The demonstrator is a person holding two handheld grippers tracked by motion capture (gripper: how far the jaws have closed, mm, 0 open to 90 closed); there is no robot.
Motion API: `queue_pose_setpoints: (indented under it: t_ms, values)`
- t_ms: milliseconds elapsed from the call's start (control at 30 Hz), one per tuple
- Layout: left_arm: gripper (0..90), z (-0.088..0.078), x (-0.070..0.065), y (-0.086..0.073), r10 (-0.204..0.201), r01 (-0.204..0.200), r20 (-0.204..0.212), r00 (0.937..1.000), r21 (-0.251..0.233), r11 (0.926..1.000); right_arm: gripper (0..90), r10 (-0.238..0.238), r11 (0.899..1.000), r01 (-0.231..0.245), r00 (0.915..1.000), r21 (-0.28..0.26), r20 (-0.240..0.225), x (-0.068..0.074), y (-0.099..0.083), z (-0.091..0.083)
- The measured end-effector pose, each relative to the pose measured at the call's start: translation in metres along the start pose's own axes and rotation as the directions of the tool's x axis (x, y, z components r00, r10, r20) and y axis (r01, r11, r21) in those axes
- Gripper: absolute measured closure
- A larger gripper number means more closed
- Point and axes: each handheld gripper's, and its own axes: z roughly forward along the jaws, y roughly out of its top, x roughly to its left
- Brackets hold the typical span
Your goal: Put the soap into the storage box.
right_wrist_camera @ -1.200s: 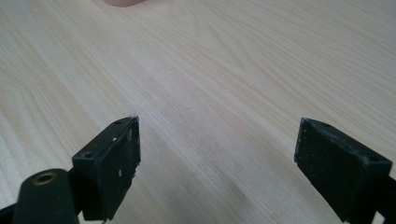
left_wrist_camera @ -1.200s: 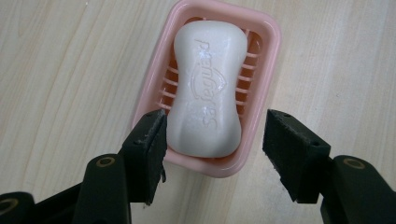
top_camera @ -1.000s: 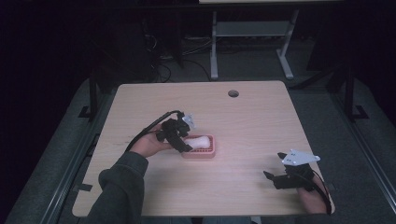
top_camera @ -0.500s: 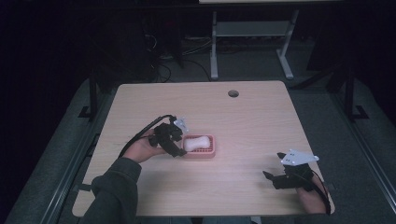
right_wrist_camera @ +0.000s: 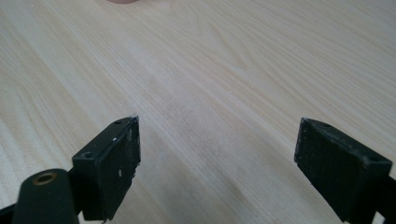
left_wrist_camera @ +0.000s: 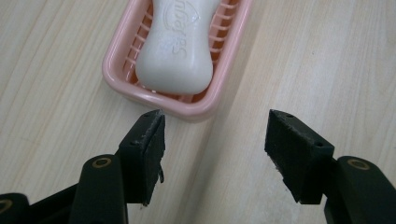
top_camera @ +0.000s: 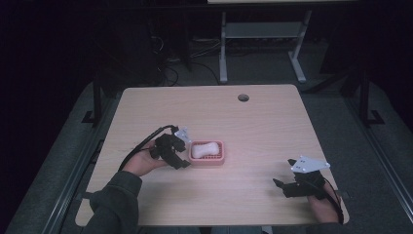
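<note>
1. One white soap (top_camera: 205, 149) lies in one pink dish (top_camera: 220, 159), near the middle of the surface (top_camera: 272, 131), a bit toward the left edge.
2. The left tongs (top_camera: 185, 157) lie low, just beside the dish's left end, spread apart with nothing between them.
3. The right tongs (top_camera: 278, 184) rest near the front right corner, spread wide and holding nothing.
</note>
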Motion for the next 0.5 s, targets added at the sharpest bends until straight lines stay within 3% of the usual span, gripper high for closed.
queue_pose_setpoints:
  t_ms: [500]
  values:
    - [35.5,-0.006,-0.010,-0.021,-0.009,0.009,-0.003,1.0000,-0.015,0.9998,13.7,-0.001,1.000,0.001,0.9999,0.002,0.012,0.000,0.000,0.000]
